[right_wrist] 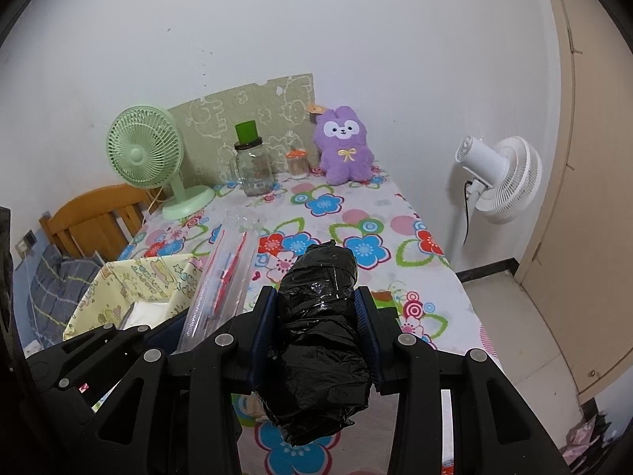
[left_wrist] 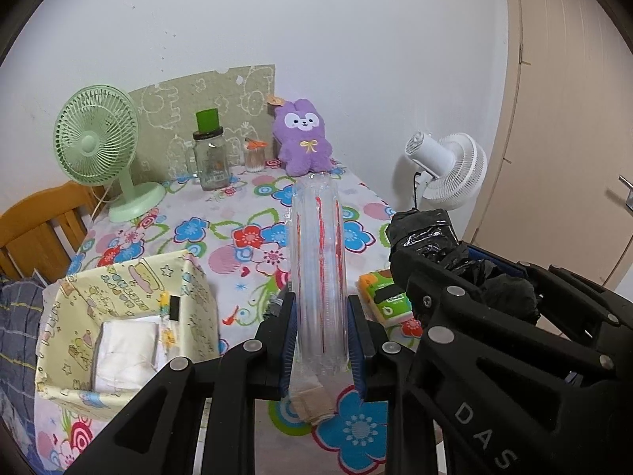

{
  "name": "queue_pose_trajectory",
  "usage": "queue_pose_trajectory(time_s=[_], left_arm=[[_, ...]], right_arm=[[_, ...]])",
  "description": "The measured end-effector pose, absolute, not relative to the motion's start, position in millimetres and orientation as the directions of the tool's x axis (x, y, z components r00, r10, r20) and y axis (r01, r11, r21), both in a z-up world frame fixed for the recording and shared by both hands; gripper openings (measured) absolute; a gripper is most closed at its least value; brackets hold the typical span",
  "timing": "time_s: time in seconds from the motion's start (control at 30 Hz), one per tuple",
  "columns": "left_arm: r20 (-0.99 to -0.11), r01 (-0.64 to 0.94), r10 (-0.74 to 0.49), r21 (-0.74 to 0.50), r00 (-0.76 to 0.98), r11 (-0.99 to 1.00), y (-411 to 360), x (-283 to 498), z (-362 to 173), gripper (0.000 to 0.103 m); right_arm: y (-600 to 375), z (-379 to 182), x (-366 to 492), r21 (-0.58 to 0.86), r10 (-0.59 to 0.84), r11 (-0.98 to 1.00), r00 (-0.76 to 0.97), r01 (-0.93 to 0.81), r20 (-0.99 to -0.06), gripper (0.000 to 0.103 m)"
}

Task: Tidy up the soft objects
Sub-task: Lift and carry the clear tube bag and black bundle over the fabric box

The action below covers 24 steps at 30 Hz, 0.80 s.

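Note:
My left gripper is shut on a clear plastic roll with red print, held above the floral table; the roll also shows in the right wrist view. My right gripper is shut on a black plastic bag roll, also seen at the right of the left wrist view. A yellow patterned fabric box sits at the table's front left and holds white folded packs. A green and orange tissue pack lies by the left gripper. A purple plush bunny sits at the back.
At the back stand a green desk fan, a glass jar with green lid and a small toothpick jar. A white floor fan stands right of the table. A wooden chair is at left, a door at right.

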<state>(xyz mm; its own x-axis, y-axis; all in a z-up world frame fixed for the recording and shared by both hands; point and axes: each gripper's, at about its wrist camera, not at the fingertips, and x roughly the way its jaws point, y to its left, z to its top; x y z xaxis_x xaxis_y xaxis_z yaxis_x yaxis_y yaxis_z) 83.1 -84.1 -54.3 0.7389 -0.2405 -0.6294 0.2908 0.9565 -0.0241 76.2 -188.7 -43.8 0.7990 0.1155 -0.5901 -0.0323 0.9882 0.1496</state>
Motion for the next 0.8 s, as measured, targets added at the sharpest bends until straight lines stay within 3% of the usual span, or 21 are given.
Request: queue_pose_trajectory(time_s=[0.8], left_arm=[[-0.595, 0.218, -0.181, -0.009, 0.783, 0.976, -20, 93, -35, 0.023]], right_arm=[[-124, -25, 96, 0.138, 0.188, 0.982, 0.793, -0.132, -0.579, 0.043]])
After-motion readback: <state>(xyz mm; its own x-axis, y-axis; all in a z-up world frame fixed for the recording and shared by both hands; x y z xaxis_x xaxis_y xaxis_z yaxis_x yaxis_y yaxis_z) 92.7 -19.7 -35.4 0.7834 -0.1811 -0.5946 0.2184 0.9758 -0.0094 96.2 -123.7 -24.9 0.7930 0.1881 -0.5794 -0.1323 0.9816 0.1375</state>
